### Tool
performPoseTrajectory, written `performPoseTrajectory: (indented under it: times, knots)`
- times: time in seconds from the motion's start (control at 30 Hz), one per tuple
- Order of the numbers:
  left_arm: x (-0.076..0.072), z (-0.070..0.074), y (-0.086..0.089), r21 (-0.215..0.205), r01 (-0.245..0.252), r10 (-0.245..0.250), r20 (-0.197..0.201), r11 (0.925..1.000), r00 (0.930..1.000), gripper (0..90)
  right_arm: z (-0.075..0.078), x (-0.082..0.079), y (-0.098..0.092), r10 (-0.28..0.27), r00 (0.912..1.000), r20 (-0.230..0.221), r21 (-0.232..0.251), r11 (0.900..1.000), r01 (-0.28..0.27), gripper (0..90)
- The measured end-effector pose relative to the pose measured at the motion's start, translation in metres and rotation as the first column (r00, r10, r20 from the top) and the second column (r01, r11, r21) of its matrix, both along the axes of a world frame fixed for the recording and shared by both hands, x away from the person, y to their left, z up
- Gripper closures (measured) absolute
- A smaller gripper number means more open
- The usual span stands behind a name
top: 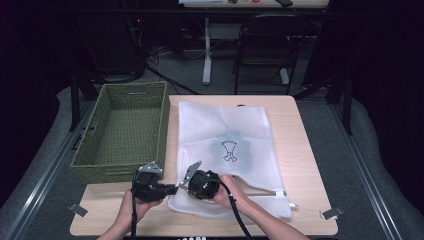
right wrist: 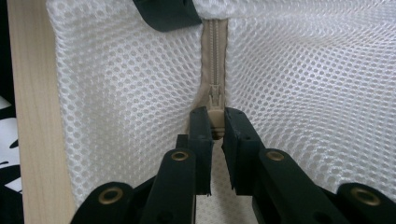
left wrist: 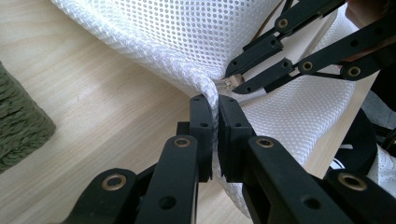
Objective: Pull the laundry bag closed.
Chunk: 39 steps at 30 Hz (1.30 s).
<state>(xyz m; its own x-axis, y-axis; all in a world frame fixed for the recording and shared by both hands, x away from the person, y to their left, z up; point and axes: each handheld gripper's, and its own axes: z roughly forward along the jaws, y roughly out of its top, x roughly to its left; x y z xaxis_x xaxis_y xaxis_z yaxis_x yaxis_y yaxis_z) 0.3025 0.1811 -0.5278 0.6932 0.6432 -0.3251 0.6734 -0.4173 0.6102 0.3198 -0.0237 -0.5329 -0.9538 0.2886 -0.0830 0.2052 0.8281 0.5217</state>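
bag's dark contents [top: 239,145] veiled by mesh

No readable text, labels or numbers; mesh bag [top: 225,132] bears only black outline drawing, no words.

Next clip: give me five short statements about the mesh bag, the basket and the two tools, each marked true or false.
1. The right tool is shut on the beige zipper pull of the white mesh laundry bag. True.
2. The left tool hangs open above the bag. False: it is shut on a pinched fold of the mesh at the bag's corner.
3. The green woven rectangular basket holds the bag. False: the bag lies flat on the light wooden table, beside the basket.
4. A black line drawing shows on the bag. True.
5. The two tools work at opposite ends of the bag. False: their tips nearly meet at its near left corner.
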Motion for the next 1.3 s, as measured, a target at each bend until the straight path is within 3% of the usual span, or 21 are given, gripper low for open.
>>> performPoseTrajectory:
  times: [1.3]
  knots:
    - [0.0,0.001,0.002,0.006,-0.007,0.007,0.007,1.0,1.0,85.8,0.003,-0.004,-0.029,-0.012,0.9999,-0.011,-0.052,0.999,0.011,82.0]
